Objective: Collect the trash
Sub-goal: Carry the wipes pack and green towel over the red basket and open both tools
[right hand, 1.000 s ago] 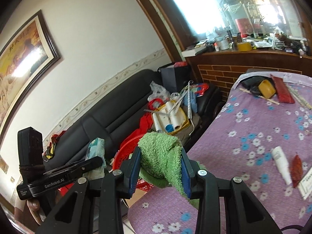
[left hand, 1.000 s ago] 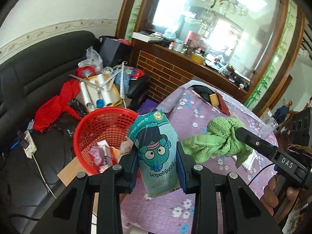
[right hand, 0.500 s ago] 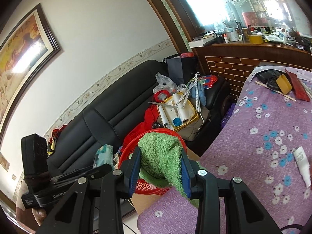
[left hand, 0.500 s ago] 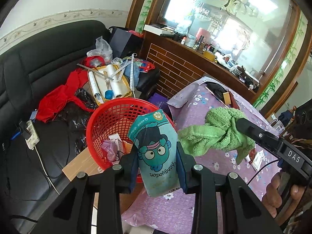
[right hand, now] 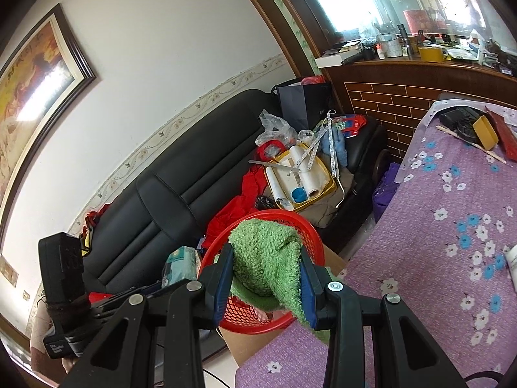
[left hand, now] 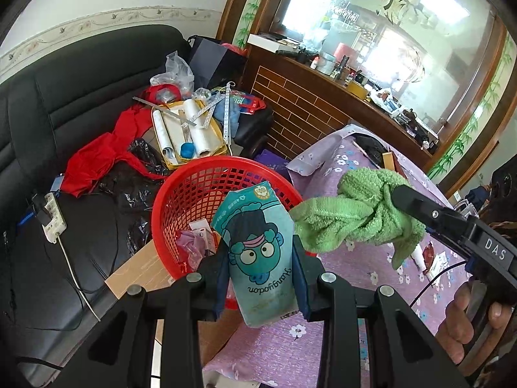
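My left gripper [left hand: 260,268] is shut on a teal tissue pack [left hand: 258,252] with a cartoon face, held above the near rim of a red mesh basket [left hand: 194,194] that holds some wrappers. My right gripper [right hand: 266,278] is shut on a green fuzzy cloth [right hand: 265,258], held over the same red basket [right hand: 310,239]. The green cloth [left hand: 358,213] also shows in the left wrist view, hanging right of the basket. The teal pack [right hand: 181,263] shows at the left in the right wrist view.
The basket stands on a cardboard box [left hand: 135,274] between a black sofa [left hand: 64,97] and a table with purple flowered cloth [right hand: 452,226]. A yellow tray [left hand: 187,132] of rolls and red clothes [left hand: 97,155] lie on the sofa. A white tube [right hand: 512,258] lies on the table.
Both grippers have moved toward the red basket with their loads; the basket now looms larger and sits beneath the pack and the cloth.
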`<state>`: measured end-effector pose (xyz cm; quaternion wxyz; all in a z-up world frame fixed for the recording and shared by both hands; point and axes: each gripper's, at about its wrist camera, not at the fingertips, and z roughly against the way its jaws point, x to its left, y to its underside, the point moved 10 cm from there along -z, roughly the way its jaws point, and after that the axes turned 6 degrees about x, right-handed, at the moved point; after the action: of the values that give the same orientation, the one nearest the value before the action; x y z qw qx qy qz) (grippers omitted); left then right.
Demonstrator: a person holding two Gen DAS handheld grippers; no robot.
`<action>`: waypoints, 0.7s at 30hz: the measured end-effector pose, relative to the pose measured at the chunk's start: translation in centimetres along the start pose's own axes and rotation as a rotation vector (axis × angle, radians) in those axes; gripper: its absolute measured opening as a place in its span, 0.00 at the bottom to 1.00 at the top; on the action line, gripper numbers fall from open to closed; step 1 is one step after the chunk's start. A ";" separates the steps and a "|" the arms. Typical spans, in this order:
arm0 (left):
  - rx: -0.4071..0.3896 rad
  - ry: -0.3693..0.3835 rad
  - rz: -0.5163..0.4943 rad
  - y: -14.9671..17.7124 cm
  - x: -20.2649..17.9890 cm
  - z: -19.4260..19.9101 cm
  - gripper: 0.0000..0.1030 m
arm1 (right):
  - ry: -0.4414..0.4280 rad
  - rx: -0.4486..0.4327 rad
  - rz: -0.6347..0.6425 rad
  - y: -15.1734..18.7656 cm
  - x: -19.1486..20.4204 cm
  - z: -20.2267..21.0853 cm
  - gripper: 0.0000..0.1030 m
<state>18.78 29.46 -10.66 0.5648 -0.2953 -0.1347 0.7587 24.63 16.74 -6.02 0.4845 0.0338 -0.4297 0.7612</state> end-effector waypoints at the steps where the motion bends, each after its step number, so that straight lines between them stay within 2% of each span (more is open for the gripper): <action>1: 0.001 0.001 0.001 0.0 0.1 -0.1 0.35 | 0.002 0.000 0.000 -0.1 0.0 -0.1 0.39; 21: 0.041 -0.034 0.014 -0.9 2.1 -2.6 0.35 | 0.007 0.014 -0.025 -0.9 -0.2 -3.2 0.39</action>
<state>20.65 31.36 -12.84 0.5629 -0.2717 -0.1268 0.7702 26.56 18.87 -7.58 0.4953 0.0400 -0.4221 0.7582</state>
